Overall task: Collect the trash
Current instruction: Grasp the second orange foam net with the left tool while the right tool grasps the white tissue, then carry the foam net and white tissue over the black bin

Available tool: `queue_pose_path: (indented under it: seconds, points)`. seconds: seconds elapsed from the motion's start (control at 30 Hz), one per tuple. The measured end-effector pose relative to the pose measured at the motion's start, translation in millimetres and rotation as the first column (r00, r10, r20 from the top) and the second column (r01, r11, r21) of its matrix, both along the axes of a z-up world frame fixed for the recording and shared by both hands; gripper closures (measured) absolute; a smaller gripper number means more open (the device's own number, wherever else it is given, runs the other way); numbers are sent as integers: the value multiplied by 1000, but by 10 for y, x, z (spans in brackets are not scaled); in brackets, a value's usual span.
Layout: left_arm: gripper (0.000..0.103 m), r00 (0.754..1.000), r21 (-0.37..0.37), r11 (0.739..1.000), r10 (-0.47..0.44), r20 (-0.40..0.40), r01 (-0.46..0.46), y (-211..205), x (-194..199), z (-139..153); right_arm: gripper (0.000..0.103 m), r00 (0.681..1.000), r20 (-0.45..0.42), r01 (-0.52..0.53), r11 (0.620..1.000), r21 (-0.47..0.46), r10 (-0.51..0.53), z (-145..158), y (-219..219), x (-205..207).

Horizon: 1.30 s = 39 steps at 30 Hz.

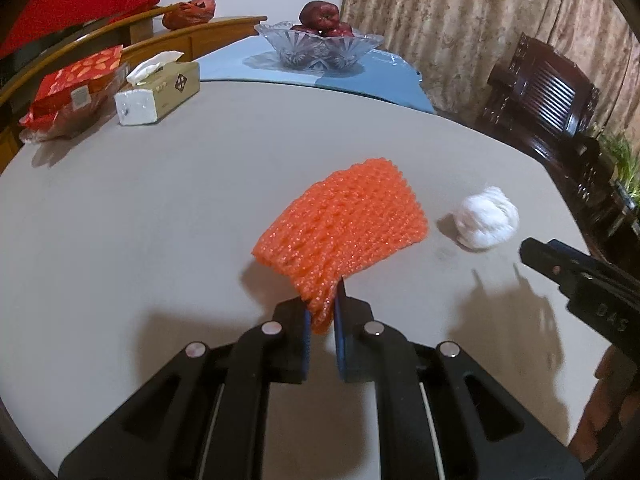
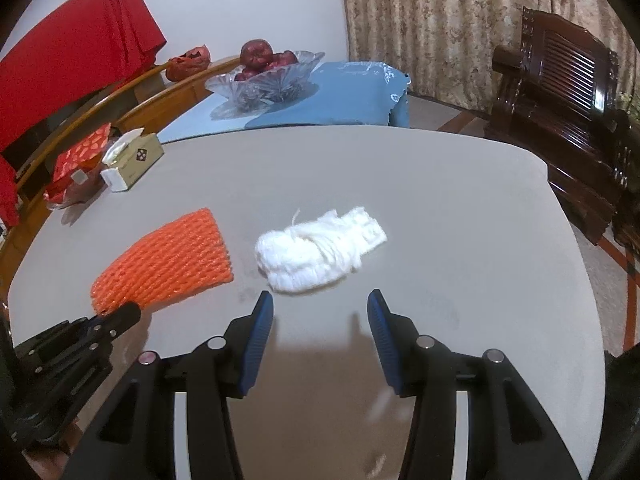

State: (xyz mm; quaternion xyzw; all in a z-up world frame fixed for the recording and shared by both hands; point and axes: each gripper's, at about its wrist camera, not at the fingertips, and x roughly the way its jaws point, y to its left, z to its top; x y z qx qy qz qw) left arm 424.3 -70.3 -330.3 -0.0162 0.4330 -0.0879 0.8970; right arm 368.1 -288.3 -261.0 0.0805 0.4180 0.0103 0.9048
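Note:
An orange foam fruit net [image 1: 344, 224] lies on the grey table [image 1: 140, 220]. My left gripper [image 1: 321, 312] is shut on its near corner, which is lifted a little. The net also shows in the right wrist view [image 2: 168, 260], with the left gripper [image 2: 116, 318] at its near end. A white crumpled foam net [image 2: 316, 250] lies just beyond my right gripper [image 2: 320, 312], which is open and empty, its fingers apart on either side in front of it. The white net also shows in the left wrist view [image 1: 488, 218], with the right gripper [image 1: 536, 252] near it.
A tissue box [image 1: 160, 92] and a red patterned packet [image 1: 72, 88] sit at the table's far left. A glass bowl of apples [image 1: 318, 44] stands on a blue cloth [image 1: 380, 80] behind. A dark wooden chair [image 2: 560, 92] stands at the right.

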Motion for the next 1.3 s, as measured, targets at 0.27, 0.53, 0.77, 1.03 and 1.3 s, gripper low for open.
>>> queue_pose_path:
  seconds: [0.27,0.53,0.77,1.03,1.3]
  points:
    - [94,1000,13,1000,-1,-9,1,125,218,-77,54,1000,-23,-10,1000,-12,9,-104,106,287]
    - [94,1000,1,1000,4,-24,-4,205,253,-99,77,999,-37,-1,1000,-4,1,-276,121,404]
    - [94,1000,-6,1000,3,-22,-3,183,193,-78,90,1000,-7,-29,999,26,29,-155,81,342]
    - [94,1000,1,1000,-1,0,1,30,-92,157,90,999,19,-35,999,36,34,137,-9,52]
    - [94,999,1,999,-37,31,37,-258,-610,473,90,1000,29,-9,1000,25,8,435,-277,-474]
